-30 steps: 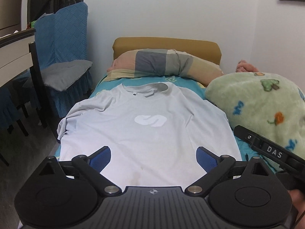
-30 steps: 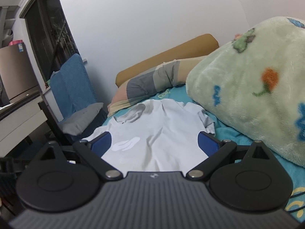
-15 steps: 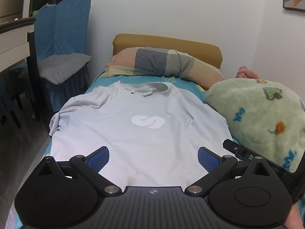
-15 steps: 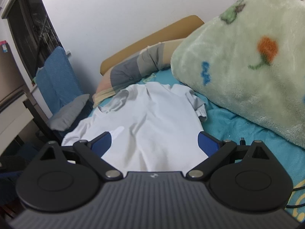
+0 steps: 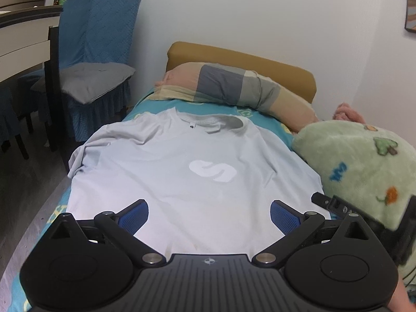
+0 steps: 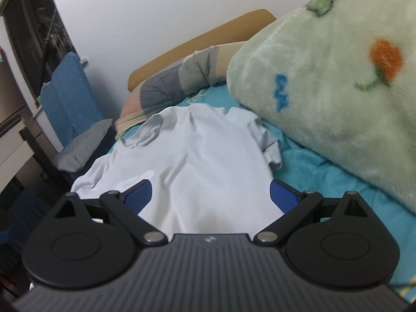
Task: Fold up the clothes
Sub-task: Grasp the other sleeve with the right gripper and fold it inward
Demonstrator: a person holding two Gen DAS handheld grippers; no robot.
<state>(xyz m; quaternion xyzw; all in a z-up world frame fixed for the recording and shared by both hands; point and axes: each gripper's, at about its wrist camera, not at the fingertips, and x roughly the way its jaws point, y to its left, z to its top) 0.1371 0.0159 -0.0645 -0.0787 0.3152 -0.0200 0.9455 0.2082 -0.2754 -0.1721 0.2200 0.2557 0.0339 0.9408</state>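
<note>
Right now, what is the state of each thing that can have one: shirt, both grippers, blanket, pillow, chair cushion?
T-shirt: spread flat on the bed, front up, unfolded, one sleeve hanging off the bed edge.
Left gripper: open, empty, above the hem.
Right gripper: open, empty, above the shirt.
Blanket: bunched in a heap beside the shirt.
Pillow: lying across the head of the bed.
Cushion: resting on the chair seat.

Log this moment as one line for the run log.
stage: pre-grasp | left tongs: open, empty | right tongs: open, empty | pale grey short-sleeved T-shirt: spread flat, unfolded, on teal bedsheet | fluffy green blanket: right of shirt
</note>
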